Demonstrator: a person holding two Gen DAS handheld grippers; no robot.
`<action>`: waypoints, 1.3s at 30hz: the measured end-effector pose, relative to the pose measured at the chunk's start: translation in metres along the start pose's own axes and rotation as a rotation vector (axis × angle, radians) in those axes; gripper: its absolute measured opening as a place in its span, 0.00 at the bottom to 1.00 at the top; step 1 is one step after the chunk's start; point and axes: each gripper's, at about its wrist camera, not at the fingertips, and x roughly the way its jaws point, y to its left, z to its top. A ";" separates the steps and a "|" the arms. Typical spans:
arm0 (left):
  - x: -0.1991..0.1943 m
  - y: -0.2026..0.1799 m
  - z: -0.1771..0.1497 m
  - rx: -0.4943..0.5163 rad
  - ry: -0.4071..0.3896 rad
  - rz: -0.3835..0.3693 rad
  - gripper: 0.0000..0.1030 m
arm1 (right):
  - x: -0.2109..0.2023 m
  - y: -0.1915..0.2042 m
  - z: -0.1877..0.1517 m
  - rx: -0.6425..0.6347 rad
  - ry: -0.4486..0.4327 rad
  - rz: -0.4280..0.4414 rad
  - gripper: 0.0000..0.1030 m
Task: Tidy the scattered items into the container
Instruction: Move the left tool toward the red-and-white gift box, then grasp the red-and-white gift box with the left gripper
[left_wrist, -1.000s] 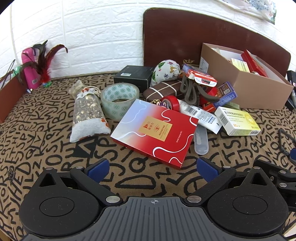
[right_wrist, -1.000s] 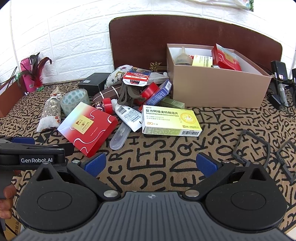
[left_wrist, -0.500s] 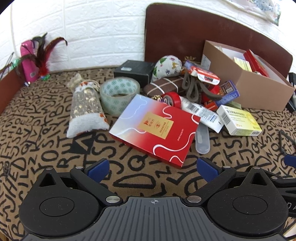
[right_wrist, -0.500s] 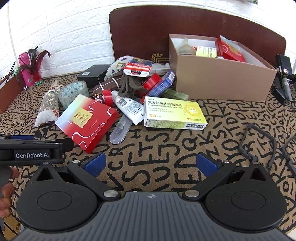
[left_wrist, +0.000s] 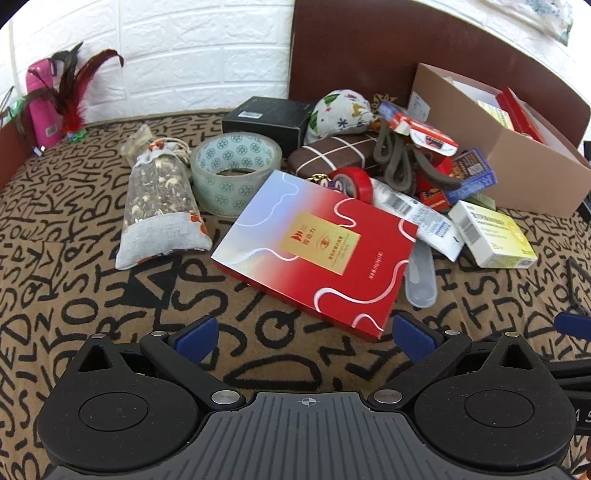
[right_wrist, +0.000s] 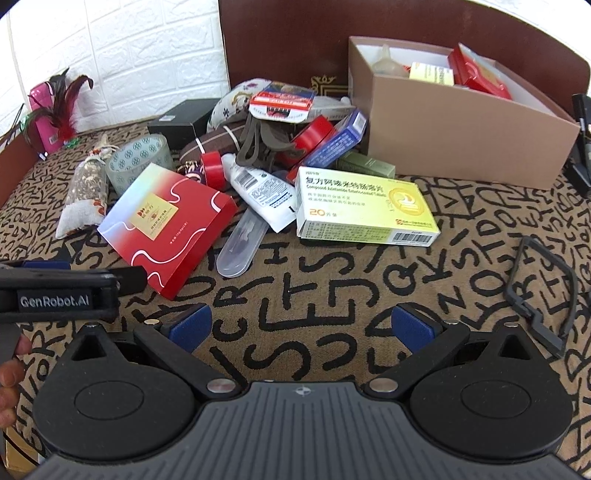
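Both claws are released and carry nothing. The left gripper (left_wrist: 306, 334) hovers low over the lettered cloth (left_wrist: 74, 295), with its blue pads spread wide just in front of the near corner of the red flat box (left_wrist: 317, 247). The right gripper (right_wrist: 301, 326), also spread wide, faces the yellow medicine box (right_wrist: 364, 206), which lies a little ahead of it on the cloth.

The container is the cardboard box (right_wrist: 469, 136), standing toward the far right corner of the table against the dark headboard. It already has a few packets inside — most of the items are still outside, heaped between it and the tape roll (left_wrist: 236, 170).

Several things could go wrong from here. The red flat box is wide and thin and leans on the heap, so a grip on its corner may let it swing or slip out of the pads. Its far edge sits on the white tube (left_wrist: 417, 218) and the clear plastic case (left_wrist: 421, 277); lifting it could drag these along or push them away. The heap is loose, so pulling one piece may tumble the others. The two grippers are also close together — the left one appears at the left edge of the right wrist view — and they could knock each other if both reach in at once. The herb sachet (left_wrist: 159, 199) is soft and may sag when pinched.
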 end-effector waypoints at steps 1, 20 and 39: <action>0.003 0.002 0.002 -0.006 0.004 -0.001 1.00 | 0.003 0.001 0.001 -0.001 0.007 0.001 1.00; 0.053 0.044 0.057 -0.031 0.017 -0.096 1.00 | 0.046 0.043 0.018 -0.144 0.003 0.263 0.95; 0.063 0.032 0.043 0.034 0.093 -0.282 0.96 | 0.046 0.053 0.016 -0.286 -0.058 0.272 0.69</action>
